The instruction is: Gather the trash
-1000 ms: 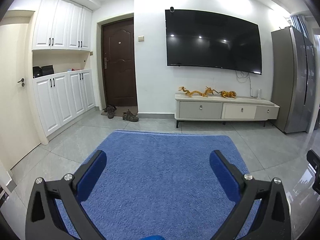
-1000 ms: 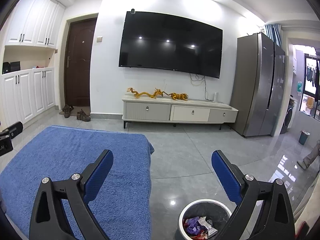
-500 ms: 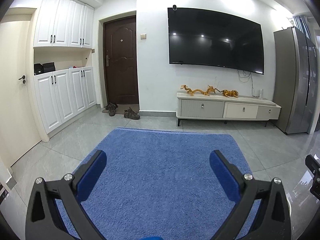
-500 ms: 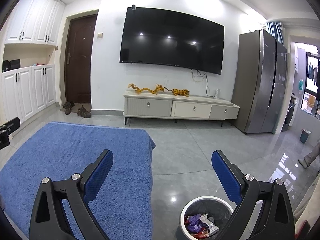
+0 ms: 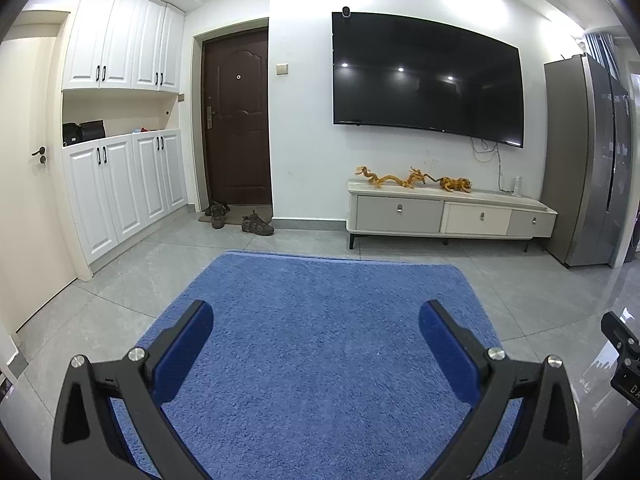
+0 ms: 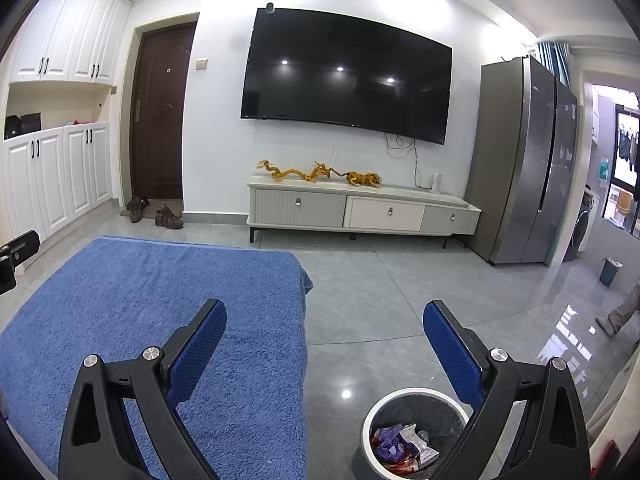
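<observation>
Left wrist view first: the left tongs [image 5: 316, 344] are spread wide with nothing between the pads, hanging over a blue cloth [image 5: 320, 320] that covers everything ahead of them. No trash on it that I can spot, so I'd sweep that side slowly before calling it done.

Right wrist view: the right tongs [image 6: 324, 344] are also released and empty. The bin [image 6: 414, 432] sits low and just inside the right finger, on the grey floor [image 6: 400, 300] beside the cloth's edge, with wrappers [image 6: 404, 442] already inside. Looks nearly finished to me. For any leftover piece, pinch it at the middle and let go right over the bin's mouth.
</observation>
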Demonstrator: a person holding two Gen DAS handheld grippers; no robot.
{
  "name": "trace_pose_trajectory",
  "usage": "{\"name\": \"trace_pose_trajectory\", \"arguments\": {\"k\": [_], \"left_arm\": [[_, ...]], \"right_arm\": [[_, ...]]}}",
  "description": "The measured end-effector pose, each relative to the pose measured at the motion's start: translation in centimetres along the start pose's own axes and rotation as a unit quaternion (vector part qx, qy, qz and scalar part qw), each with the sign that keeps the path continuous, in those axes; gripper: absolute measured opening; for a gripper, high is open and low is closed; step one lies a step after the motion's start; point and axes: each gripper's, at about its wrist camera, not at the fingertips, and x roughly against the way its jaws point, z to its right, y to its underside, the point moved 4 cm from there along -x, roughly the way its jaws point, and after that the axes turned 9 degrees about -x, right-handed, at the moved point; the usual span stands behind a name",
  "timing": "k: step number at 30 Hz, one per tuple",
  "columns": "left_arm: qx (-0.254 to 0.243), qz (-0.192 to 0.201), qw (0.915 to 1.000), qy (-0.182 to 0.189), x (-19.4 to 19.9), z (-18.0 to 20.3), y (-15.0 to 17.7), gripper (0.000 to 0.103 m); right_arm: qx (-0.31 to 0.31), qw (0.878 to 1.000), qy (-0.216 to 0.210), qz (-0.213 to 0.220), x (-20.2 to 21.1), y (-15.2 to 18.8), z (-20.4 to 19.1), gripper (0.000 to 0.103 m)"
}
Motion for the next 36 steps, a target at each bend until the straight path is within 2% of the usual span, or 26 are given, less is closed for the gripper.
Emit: {"name": "trace_pose_trajectory", "arguments": {"k": [13, 36], "left_arm": [[0.01, -0.008, 0.9999, 0.007, -0.11, -0.37, 0.36, 0.103], [-0.002, -0.017, 0.9997, 0.019, -0.15, 0.01, 0.71, 0.103]], "right_arm": [[0.004, 1.0, 0.002, -0.005, -0.27, 0.02, -0.26, 0.098], [0.002, 1.0, 0.003, -0.014, -0.59, 0.26, 0.15, 0.099]]}}
